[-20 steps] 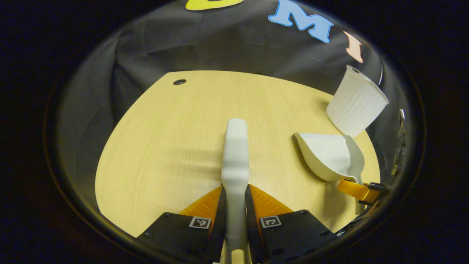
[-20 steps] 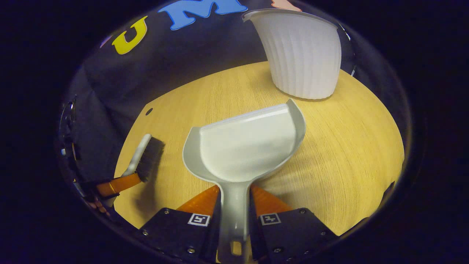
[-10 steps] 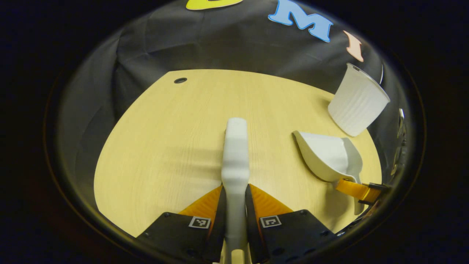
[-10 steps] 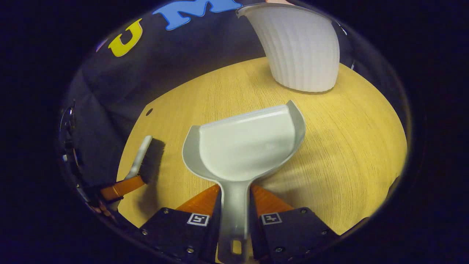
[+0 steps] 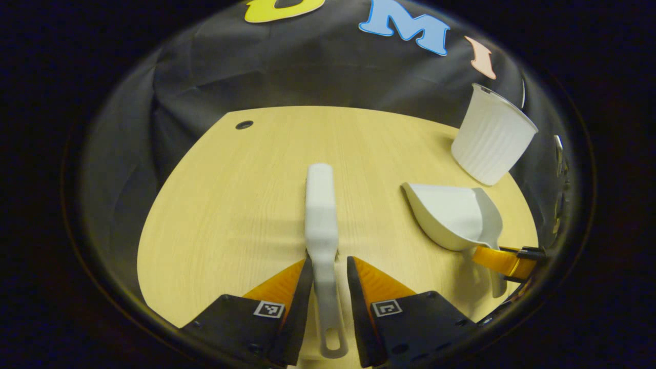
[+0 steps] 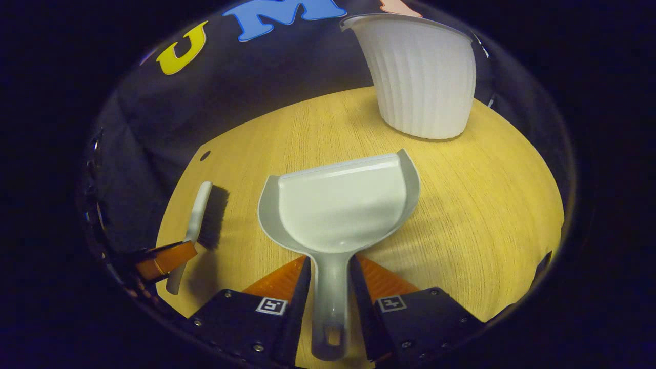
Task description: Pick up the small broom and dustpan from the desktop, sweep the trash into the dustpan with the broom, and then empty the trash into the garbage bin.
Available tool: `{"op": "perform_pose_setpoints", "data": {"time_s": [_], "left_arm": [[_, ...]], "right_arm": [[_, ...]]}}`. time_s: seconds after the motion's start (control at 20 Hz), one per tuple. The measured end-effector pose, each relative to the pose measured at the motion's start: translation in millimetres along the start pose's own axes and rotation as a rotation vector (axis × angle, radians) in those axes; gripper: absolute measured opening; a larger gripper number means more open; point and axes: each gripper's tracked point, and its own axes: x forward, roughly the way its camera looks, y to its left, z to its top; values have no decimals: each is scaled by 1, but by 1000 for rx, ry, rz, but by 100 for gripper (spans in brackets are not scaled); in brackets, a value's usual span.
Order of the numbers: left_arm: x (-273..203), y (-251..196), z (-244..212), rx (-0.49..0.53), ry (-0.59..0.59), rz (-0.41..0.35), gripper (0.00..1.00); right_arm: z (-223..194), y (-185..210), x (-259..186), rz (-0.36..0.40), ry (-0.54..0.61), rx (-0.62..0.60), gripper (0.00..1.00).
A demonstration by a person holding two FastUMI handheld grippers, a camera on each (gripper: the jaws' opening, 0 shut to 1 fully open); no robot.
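**A:** Where did the tools sit when you looked?

**B:** I took the garbage bin (image 6: 423,77) as my mark. The dustpan (image 6: 338,205) lay flat on the desk (image 5: 230,205) near the bin, on my side of it, with its mouth turned toward the bin. The broom (image 5: 321,205) lay farther from the bin, beyond the dustpan, bristles down.

**A:** And your grip?

**B:** My right hand-held gripper (image 6: 330,264) straddled the dustpan's handle. My left hand-held gripper (image 5: 328,266) straddled the broom's. Both had their jaws parted, with a slit of desk showing beside each handle, so I judged that neither was pinching anything.

**A:** How did you expect them to handle?

**B:** Both looked like thin, hard plastic: light, stiff and rather slick. I'd have taken each by the narrow neck of its handle, above the hanging hole. Gripped nearer the end, the pan could swing or twist between the pads.

**A:** Anything in the way?

**B:** Nothing stood between the dustpan and the bin. The bin looked light too and stood close to the desk's edge, so I reckoned a knock from the pan could shift it. The pan looked empty, and I saw no trash on the desk.
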Motion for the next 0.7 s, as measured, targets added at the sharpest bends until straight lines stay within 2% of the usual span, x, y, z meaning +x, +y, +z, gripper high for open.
{"op": "perform_pose_setpoints", "data": {"time_s": [0.05, 0.1, 0.25, 0.3, 0.35, 0.45, 0.5, 0.55, 0.7], "left_arm": [[6, 0, -45, 0, -5, -7, 55], [1, -2, 8, -1, -14, -9, 58], [-12, -1, 24, 4, -71, -21, 74], [-16, -1, 30, 15, -94, -18, 76], [-20, -3, 36, 25, -118, -20, 80], [-30, -6, 52, 44, -178, -15, 84], [-35, -7, 60, 50, -215, -12, 84], [-42, -9, 70, 55, -254, -5, 89], [-65, -17, 100, 61, -374, 28, 93]], "right_arm": [[1, -1, -3, -10, -7, -6, 54], [1, -3, -5, -26, -17, -9, 59], [10, -6, -12, -46, -57, -4, 67], [17, -5, -15, -49, -78, -8, 70], [23, -6, -22, -53, -103, -19, 81], [39, -10, -30, -57, -151, -51, 84], [46, -9, -37, -66, -175, -71, 90], [55, -11, -44, -73, -203, -93, 97], [83, -18, -65, -88, -296, -145, 98]]}}
